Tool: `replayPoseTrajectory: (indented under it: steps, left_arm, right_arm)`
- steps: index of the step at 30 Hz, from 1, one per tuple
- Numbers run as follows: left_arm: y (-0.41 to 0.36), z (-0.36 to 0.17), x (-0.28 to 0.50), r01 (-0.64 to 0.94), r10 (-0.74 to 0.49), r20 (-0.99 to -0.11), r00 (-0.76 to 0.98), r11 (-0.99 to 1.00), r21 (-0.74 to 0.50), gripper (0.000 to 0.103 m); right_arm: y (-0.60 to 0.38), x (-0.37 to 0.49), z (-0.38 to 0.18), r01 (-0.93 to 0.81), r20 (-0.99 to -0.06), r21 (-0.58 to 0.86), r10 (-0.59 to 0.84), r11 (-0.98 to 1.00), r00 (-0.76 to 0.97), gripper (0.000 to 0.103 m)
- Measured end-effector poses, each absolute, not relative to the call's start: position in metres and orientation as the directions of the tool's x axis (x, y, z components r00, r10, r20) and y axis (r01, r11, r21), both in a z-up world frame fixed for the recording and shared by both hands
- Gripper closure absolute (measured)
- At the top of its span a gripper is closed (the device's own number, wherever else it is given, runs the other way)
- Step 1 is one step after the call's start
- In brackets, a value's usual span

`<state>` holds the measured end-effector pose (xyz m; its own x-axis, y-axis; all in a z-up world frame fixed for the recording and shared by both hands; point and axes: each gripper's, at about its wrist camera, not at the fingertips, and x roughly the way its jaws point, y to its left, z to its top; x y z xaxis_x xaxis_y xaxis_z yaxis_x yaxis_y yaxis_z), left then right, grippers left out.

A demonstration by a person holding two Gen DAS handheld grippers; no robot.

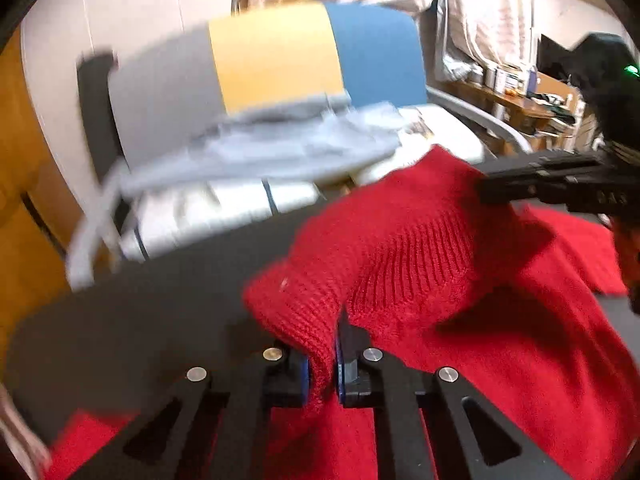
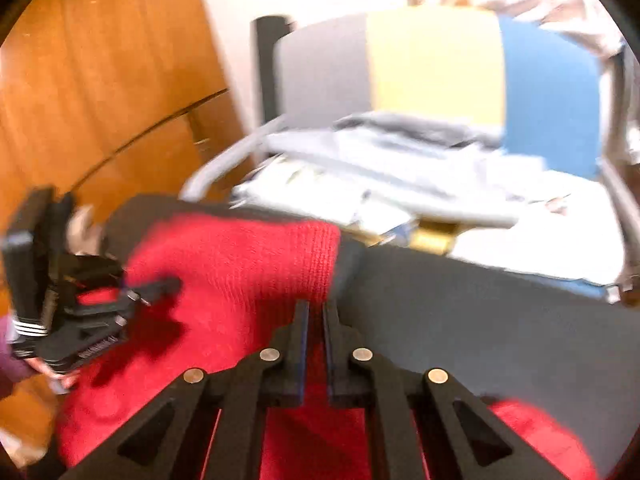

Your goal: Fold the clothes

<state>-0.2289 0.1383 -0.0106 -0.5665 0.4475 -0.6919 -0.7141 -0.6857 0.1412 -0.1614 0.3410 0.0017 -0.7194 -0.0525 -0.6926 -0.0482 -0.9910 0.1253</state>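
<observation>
We see a red knit sweater (image 1: pixel 420 248) spread over the dark tabletop (image 1: pixel 140 312), filling the lower right of the left wrist view and the lower left of the right wrist view. Its ribbed band runs diagonally from the frame's lower centre toward the upper right; the garment's long axis we cannot tell, since it is bunched and partly lifted. Our left gripper (image 1: pixel 322 364) is pinching a raised fold of the red knit between its blue-padded fingers. Our right gripper (image 2: pixel 316 332) has its fingers pressed nearly together, with red fabric beneath them; whether any knit is caught between them we cannot tell. Beyond the tabletop stands a chair (image 1: pixel 276 56) with a grey, yellow and blue back, carrying a stack of pale folded clothes (image 1: pixel 280 144). Small lettering on the other gripper's body is too blurred to read.
</observation>
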Motion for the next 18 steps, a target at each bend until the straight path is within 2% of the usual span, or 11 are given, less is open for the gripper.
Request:
replayPoseTrajectory:
  steps: [2, 4, 5, 7, 9, 10, 12, 14, 16, 18]
  left_arm:
    - [0.167, -0.025, -0.258, -0.669, 0.354, -0.709, -0.610, -0.710, 0.221, 0.078]
    - [0.183, -0.047, -0.283, -0.612, 0.242, -0.757, -0.607, -0.750, 0.251, 0.077]
    - [0.181, -0.052, -0.290, -0.576, 0.209, -0.770, -0.602, -0.782, 0.238, 0.077]
    - [0.155, -0.053, -0.296, -0.494, 0.208, -0.783, -0.586, -0.858, 0.142, 0.077]
    - [0.120, -0.051, -0.295, -0.418, 0.246, -0.787, -0.565, -0.908, 0.017, 0.077]
    - [0.104, -0.052, -0.289, -0.381, 0.239, -0.781, -0.578, -0.925, -0.001, 0.076]
    - [0.070, -0.056, -0.270, -0.312, 0.173, -0.766, -0.619, -0.949, 0.038, 0.070]
    - [0.050, -0.068, -0.257, -0.275, 0.096, -0.743, -0.662, -0.954, 0.122, 0.062]
    - [0.043, -0.084, -0.254, -0.253, 0.012, -0.728, -0.686, -0.941, 0.223, 0.044]
    - [0.042, -0.089, -0.262, -0.241, -0.006, -0.719, -0.695, -0.940, 0.241, 0.041]
  right_arm:
    - [0.345, -0.184, -0.025, -0.119, -0.742, 0.046, 0.046, -0.992, -0.668, 0.096]
    - [0.350, -0.199, -0.053, -0.188, -0.806, 0.000, 0.111, -0.982, -0.581, 0.093]
    - [0.357, -0.195, -0.058, -0.226, -0.810, 0.024, 0.114, -0.974, -0.575, 0.090]
    - [0.374, -0.176, -0.057, -0.293, -0.788, 0.107, 0.099, -0.950, -0.608, 0.082]
    - [0.375, -0.152, -0.044, -0.307, -0.733, 0.154, 0.100, -0.939, -0.673, 0.080]
    - [0.370, -0.141, -0.037, -0.287, -0.705, 0.164, 0.091, -0.944, -0.703, 0.080]
    - [0.349, -0.129, -0.030, -0.181, -0.686, 0.148, 0.031, -0.972, -0.727, 0.080]
    - [0.318, -0.131, -0.035, -0.050, -0.720, 0.058, -0.007, -0.997, -0.694, 0.080]
    - [0.298, -0.140, -0.049, 0.015, -0.762, -0.037, 0.019, -0.999, -0.648, 0.080]
    - [0.299, -0.147, -0.066, 0.002, -0.787, -0.066, 0.050, -0.998, -0.615, 0.080]
